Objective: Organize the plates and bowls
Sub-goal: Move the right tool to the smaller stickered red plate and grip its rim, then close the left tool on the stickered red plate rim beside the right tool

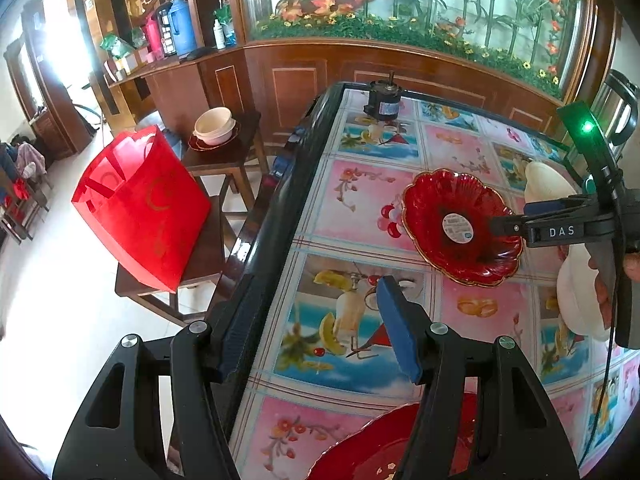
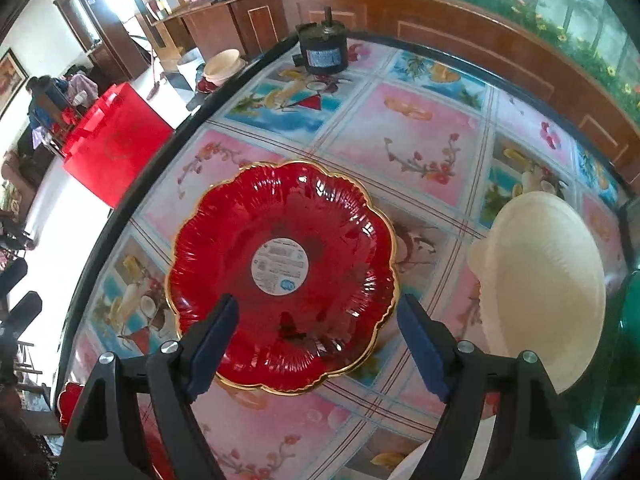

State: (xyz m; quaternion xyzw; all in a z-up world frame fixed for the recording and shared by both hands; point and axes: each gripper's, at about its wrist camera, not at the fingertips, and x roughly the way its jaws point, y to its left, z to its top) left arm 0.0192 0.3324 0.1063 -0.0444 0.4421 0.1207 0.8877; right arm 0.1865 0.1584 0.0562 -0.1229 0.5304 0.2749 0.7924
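Note:
A red scalloped plate with a gold rim and a round white sticker lies on the patterned table; it also shows in the left wrist view. My right gripper is open just above the plate's near edge, one pad over the plate and the other beside its rim. It shows from the side in the left wrist view. My left gripper is open and empty over the table's left edge. A second red plate lies below it. Cream bowls sit to the right.
A black motor stands at the table's far end. A red bag sits on a wooden chair to the left. A stool holds stacked cream bowls on red plates. A green object is at the right edge.

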